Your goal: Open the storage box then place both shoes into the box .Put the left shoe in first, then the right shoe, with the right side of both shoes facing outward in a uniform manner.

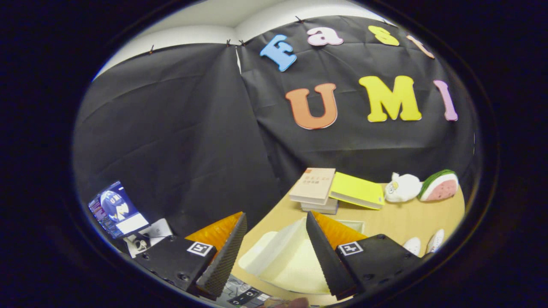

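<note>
A tan wooden table [398,220] fills the ground beyond the gripper [274,248], set against the booth's black cloth wall. The cream storage box [282,261] lies between and just ahead of the fingers, lid closed as far as can be told. The fingers stand spread wide apart, pressing on nothing. Beyond the box sit a beige book [313,185] stacked on another book, and a yellow-green book [357,190] leaning just beside it; the beige cover carries a title too small to read. Farther right are a white plush toy [402,187] and a watermelon-slice plush [439,185], touching. The pair of white shoes [424,244] rests near the table's right side, just beyond the right finger. A lit screen [116,209] stands off the table to the left.
</note>
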Motion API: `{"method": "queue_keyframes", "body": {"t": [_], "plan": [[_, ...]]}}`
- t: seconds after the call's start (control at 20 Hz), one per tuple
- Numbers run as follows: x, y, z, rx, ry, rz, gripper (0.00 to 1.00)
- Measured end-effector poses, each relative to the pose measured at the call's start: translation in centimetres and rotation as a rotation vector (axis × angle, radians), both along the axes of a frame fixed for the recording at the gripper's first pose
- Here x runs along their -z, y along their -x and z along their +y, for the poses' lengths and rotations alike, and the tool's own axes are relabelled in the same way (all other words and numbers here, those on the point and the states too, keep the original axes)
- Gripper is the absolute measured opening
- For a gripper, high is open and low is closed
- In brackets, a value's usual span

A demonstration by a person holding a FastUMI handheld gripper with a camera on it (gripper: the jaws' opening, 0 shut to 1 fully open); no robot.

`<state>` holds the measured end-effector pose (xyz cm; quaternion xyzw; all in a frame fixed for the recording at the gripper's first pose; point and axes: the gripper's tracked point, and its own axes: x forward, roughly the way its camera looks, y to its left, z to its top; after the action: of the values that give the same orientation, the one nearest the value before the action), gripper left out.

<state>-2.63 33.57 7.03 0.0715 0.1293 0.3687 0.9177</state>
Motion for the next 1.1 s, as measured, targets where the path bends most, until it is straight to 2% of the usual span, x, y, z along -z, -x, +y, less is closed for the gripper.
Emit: {"method": "queue_keyframes", "body": {"t": [0.15, 0.2, 0.45, 0.8, 1.0, 1.1], "plan": [[0.3, -1.4, -5.3, 0.098, 0.018, -0.021, 0.91], [0.6, -1.9, -7.2, 0.134, 0.023, -0.025, 0.96], [2.4, -4.3, -16.1, 0.272, 0.008, 0.012, 0.97], [6.5, -7.1, -26.2, 0.386, 0.027, 0.068, 0.97], [10.9, -9.1, -30.1, 0.429, 0.097, 0.128, 0.97], [14.3, -10.0, -31.0, 0.424, 0.14, 0.194, 0.97]]}}
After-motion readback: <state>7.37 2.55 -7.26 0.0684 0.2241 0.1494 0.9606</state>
